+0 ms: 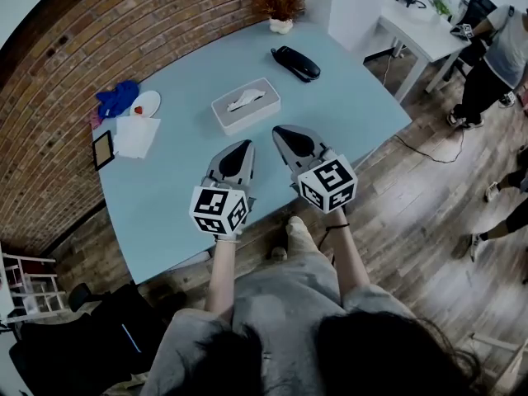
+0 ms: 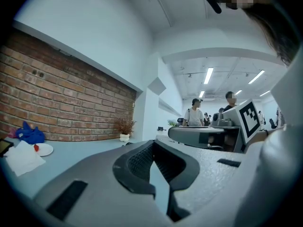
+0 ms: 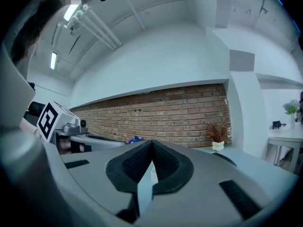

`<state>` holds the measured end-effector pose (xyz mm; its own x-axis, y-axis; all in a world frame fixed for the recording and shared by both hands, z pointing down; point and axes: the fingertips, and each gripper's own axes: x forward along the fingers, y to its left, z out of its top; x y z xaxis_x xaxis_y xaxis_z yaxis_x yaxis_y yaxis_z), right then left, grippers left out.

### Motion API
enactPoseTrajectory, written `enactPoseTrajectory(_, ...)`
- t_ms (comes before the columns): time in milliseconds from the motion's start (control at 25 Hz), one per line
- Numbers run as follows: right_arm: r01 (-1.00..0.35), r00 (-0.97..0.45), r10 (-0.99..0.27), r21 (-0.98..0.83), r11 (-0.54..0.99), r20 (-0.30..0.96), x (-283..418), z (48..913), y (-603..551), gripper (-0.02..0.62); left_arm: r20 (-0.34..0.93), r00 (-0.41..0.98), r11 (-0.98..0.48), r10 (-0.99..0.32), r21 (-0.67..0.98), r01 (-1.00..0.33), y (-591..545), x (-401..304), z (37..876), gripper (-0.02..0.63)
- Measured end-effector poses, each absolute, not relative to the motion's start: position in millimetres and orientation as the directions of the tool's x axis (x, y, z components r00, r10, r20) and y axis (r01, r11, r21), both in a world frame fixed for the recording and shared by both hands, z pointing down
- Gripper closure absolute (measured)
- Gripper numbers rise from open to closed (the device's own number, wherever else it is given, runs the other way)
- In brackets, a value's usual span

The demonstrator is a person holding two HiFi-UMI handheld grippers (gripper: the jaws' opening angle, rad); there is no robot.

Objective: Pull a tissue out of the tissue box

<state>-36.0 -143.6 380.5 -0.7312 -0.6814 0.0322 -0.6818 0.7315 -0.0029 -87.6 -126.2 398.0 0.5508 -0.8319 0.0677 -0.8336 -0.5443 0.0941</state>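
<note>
**Two grippers closed and waiting short of the tissue box**

Two grippers hover over the near part of the light blue desk (image 1: 165, 190), side by side and both aimed at the tissue box (image 1: 227, 117). The box sits near the middle of the desk, a little beyond their tips. One white tissue (image 1: 247, 99) pokes up through the slot in its top, ready to be pinched.

The left gripper (image 1: 246, 147) has its jaws drawn together at the tips, with only a thin slit lower down and nothing between them. The right gripper (image 1: 280, 132) is closed the same way and is also empty. Neither touches the box or the desk, so the pull has not begun.

Whichever gripper takes the tissue will probably have to open before it reaches the tuft. The other could press down on the light box so it does not lift.

A black handset (image 1: 296, 63) and a small potted plant (image 1: 280, 23) lie beyond the box. A blue cloth (image 1: 118, 97), a white plate (image 1: 147, 103) and white paper (image 1: 136, 135) sit off to the left, clear of the reach.
</note>
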Motion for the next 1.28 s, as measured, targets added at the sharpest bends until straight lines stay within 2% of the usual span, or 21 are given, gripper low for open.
enactPoseTrajectory(920, -0.513, -0.848, -0.509, 0.008, 0.858, 0.148, -47.3, 416.7, -264.9, 0.597, 0.144, 0.383, -0.356, -0.912, 0.181, -0.917, -233.1, -97.7, 437.8, 0.603)
enactPoseTrajectory(1280, -0.42, -0.868, -0.429, 0.091, 0.903, 0.252, -60.7, 436.8, -296.3, 0.595, 0.184, 0.323, -0.284, -0.928, 0.208, -0.936, -250.7, -107.9, 456.2, 0.603)
